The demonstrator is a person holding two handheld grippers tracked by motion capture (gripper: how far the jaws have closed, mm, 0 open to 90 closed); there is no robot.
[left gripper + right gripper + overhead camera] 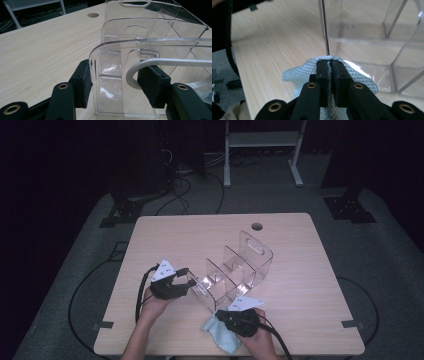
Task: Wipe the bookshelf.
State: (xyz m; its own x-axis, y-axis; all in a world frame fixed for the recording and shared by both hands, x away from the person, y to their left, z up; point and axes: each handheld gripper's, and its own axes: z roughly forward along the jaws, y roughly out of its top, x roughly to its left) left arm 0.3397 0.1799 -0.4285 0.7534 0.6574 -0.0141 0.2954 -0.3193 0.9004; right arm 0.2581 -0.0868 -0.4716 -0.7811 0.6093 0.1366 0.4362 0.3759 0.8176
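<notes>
A clear acrylic organizer [235, 270] w/ several dividers is seen standing near the middle of the table [165, 235], toward its front edge; its end wall is clamped betw. the pads of the left gripper [115, 85], one pad outside and one inside the end compartment. A light-blue cloth [312, 70] is pinched betw. the nearly closed jaws of the right gripper [331, 65], pressed vs. the organizer's front side wall, close to the table's front edge.
</notes>
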